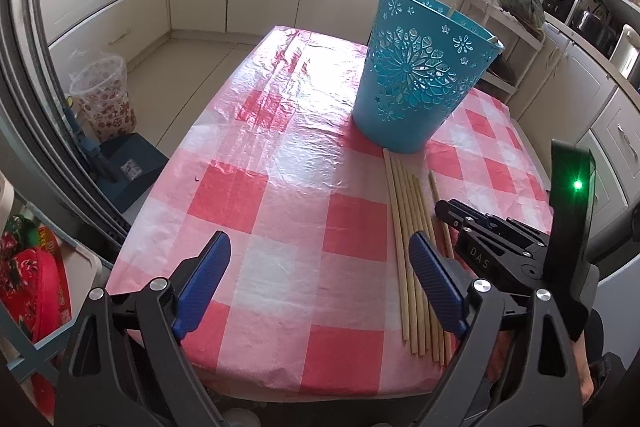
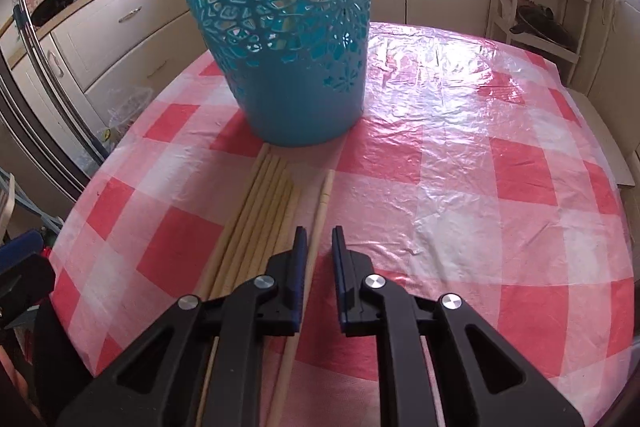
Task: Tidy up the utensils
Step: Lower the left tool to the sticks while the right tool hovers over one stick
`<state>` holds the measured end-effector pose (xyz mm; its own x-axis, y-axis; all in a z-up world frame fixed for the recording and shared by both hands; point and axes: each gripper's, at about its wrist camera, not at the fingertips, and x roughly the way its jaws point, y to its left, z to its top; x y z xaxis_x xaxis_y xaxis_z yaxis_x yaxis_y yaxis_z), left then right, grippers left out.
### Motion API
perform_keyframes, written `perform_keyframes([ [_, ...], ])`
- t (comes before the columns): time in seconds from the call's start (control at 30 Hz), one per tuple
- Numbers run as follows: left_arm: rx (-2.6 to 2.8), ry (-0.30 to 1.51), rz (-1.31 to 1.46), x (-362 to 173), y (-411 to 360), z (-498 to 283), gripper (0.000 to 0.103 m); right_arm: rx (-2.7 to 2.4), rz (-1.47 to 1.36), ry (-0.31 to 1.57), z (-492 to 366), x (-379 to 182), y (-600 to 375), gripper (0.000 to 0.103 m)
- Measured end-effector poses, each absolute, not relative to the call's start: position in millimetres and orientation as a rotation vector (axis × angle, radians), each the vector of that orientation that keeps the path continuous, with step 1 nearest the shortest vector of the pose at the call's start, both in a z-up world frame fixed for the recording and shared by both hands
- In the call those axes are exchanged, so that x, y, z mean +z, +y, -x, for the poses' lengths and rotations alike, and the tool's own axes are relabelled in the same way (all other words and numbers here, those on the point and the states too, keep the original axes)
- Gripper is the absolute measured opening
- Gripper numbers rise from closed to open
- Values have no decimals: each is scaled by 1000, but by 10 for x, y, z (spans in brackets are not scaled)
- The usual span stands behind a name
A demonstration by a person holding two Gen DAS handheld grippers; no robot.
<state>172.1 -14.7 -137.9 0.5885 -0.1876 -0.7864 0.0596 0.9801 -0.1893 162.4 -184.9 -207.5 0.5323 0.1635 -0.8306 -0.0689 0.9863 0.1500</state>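
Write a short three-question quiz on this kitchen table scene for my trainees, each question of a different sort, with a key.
1. True or false: the blue cut-out basket lies on its side on the checked tablecloth.
2. Multiple choice: the lone chopstick lies (A) inside the basket, (B) on the cloth, apart from the chopstick bundle and lined up with the gap of the right gripper, (C) clamped in the left gripper.
3. Fill in: the far ends of the bundle point toward the ____.

Key: 1 false, it stands upright. 2 B; the right gripper's jaws stand a little apart, and the left gripper's stand wide with nothing between them. 3 basket.
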Motion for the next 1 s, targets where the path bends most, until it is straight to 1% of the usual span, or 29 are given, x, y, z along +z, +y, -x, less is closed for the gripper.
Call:
perform_keyframes([
  [0.33,-151,1001,44,-1681,-598,-2225,87,145,-270,980,-1365,-2111,-2384,8],
  [0.5,-126,1015,-16,-1785,-740,-2403,87,151,-304,976,-1378,-2107,-2407,8],
  [0.63,-107,1022,-68,-1845,-821,-2472,87,159,-330,975,-1387,-2106,-2440,8],
  [1.0,-83,1036,-104,-1916,-844,-2536,86,168,-361,972,-1383,-2119,-2471,8],
])
